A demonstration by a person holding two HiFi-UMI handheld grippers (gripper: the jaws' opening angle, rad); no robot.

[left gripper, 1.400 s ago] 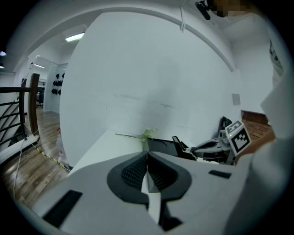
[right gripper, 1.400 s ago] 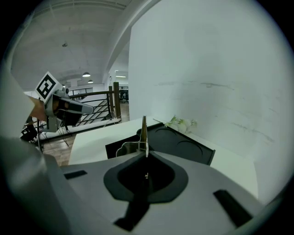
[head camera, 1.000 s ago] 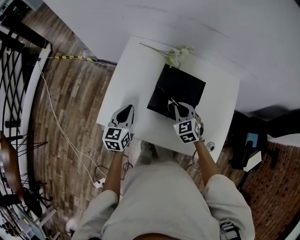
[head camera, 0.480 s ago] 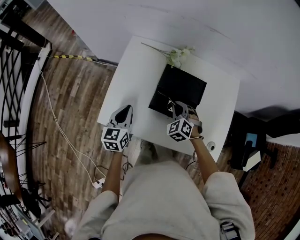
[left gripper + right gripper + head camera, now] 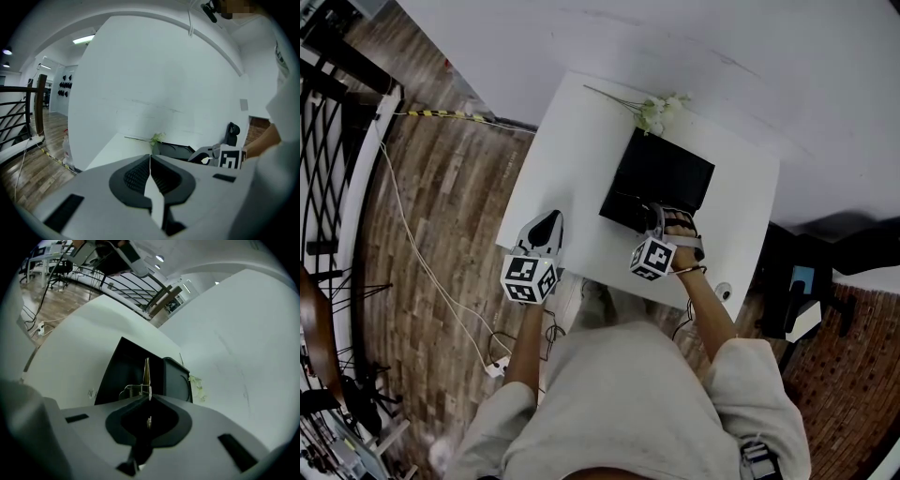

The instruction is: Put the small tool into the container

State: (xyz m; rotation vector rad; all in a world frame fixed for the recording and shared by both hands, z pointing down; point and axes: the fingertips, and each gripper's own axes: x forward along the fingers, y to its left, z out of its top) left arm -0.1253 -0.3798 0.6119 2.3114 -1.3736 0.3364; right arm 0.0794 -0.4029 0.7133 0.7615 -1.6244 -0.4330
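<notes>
Both sets of jaws are closed. My right gripper [image 5: 658, 217] clamps the tool [image 5: 146, 372], whose tip projects over the black container [image 5: 667, 169] on the table [image 5: 572, 141]. My left gripper [image 5: 547, 228] holds nothing and sits at the table's near left edge, well apart from the container
</notes>
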